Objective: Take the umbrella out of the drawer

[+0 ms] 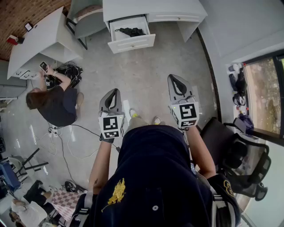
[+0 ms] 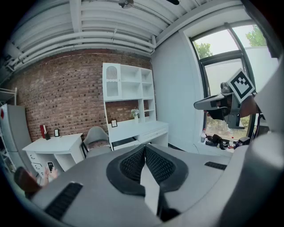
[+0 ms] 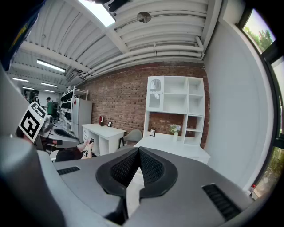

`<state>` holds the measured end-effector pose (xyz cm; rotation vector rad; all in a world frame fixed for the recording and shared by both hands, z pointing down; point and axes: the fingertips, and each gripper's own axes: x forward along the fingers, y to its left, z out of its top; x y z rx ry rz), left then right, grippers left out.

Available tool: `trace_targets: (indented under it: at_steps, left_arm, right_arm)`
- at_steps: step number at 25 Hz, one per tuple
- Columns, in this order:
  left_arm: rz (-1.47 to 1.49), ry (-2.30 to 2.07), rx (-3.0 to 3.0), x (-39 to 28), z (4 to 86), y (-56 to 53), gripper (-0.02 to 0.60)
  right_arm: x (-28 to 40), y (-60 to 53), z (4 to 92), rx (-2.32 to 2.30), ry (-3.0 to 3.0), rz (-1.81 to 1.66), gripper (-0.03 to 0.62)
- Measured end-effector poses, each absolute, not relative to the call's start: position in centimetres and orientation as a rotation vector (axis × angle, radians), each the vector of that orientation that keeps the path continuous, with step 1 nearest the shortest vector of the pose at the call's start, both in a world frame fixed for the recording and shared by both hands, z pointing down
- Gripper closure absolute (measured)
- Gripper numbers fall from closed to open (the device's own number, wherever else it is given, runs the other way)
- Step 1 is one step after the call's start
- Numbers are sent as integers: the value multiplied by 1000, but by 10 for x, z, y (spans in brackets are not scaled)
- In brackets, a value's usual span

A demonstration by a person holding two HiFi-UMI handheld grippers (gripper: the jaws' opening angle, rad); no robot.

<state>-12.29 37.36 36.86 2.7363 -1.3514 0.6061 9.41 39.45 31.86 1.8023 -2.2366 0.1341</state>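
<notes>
A black folded umbrella [image 1: 132, 31] lies in the pulled-out white drawer [image 1: 131, 43] of a white desk [image 1: 153, 9] at the far end of the room. My left gripper [image 1: 115, 92] and right gripper [image 1: 174, 79] are held side by side in front of me, well short of the drawer, both shut with nothing between the jaws. In the left gripper view the tips [image 2: 144, 146] meet, with the desk [image 2: 137, 131] beyond; the umbrella is hidden there. The right gripper view shows its shut tips [image 3: 139, 150] before the desk [image 3: 177, 150].
A person [image 1: 53, 99] crouches at the left beside a second white desk [image 1: 37, 40], holding a phone, with cables on the floor. A grey chair [image 1: 88, 20] stands left of the drawer. A black office chair [image 1: 235, 159] is at my right, by the window.
</notes>
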Motion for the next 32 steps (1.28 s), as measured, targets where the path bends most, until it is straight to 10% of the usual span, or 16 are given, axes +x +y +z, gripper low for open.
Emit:
trace_targets:
  at_steps: [29, 32]
  left_arm:
    - [558, -1549, 2777, -17, 317, 423, 556]
    - [560, -1557, 2777, -17, 316, 421, 427]
  right_arm:
    - [184, 435, 306, 1731, -2418, 139, 568]
    - [185, 432, 304, 1750, -2414, 127, 565]
